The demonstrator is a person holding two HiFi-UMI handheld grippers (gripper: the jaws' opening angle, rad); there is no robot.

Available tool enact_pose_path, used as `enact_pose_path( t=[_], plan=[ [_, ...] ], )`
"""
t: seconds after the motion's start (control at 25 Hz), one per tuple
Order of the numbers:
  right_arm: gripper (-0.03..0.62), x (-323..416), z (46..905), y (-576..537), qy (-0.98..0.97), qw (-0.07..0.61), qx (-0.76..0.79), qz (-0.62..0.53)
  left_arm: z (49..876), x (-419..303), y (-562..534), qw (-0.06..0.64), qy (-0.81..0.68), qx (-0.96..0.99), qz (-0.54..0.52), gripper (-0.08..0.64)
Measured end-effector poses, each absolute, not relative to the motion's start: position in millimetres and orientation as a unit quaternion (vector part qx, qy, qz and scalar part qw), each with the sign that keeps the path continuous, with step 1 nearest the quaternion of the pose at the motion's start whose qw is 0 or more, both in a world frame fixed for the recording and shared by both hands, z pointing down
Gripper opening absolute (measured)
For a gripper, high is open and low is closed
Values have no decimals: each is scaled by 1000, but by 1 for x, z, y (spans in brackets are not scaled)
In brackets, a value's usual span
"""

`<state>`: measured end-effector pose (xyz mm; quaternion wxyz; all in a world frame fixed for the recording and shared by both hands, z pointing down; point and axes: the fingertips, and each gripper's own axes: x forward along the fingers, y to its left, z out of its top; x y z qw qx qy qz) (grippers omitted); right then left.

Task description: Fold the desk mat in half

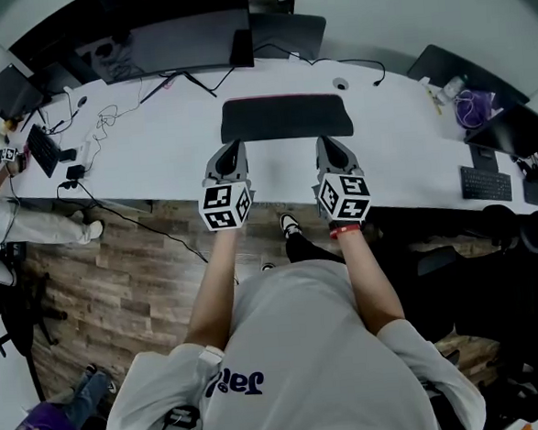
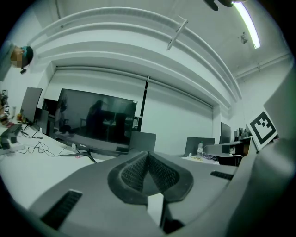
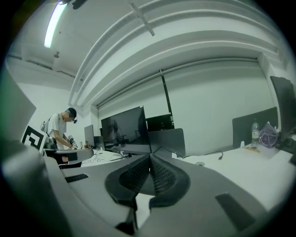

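The desk mat (image 1: 285, 118) is a dark rectangle lying flat on the white desk (image 1: 154, 153), with a thin reddish line along its far edge. My left gripper (image 1: 234, 146) points at the mat's near left corner and my right gripper (image 1: 324, 141) at its near right corner. Both hover at the mat's front edge. In the left gripper view the ribbed pads (image 2: 134, 171) of the left gripper (image 2: 148, 155) meet with nothing between them. The right gripper (image 3: 149, 157) is shut the same way, empty. The mat is hidden behind the jaws in both gripper views.
A large monitor (image 1: 183, 41) and cables (image 1: 106, 115) stand behind the mat. A keyboard (image 1: 492, 183) and a purple bag (image 1: 473, 108) lie at the right. Another person (image 3: 60, 129) works at the desk's left end. The desk's front edge runs just under my grippers.
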<state>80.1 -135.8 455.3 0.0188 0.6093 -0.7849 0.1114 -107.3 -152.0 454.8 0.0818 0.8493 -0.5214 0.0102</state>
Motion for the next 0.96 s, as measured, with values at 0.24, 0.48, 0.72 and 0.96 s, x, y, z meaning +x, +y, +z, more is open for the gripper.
enact_pose_path(
  t=[0.24, 0.48, 0.72, 0.96],
  plan=[
    [14, 83, 451, -137, -787, 21, 607, 105, 453, -102, -152, 82, -520, 850, 6, 21],
    [14, 89, 455, -141, -787, 44, 606, 104, 461, -98, -153, 91, -519, 850, 13, 21],
    [14, 93, 460, -150, -789, 42, 603, 114, 469, -95, -158, 97, -516, 851, 17, 23],
    [14, 75, 460, -166, -811, 39, 570, 122, 473, -90, -176, 108, -508, 855, 16, 23]
  ],
)
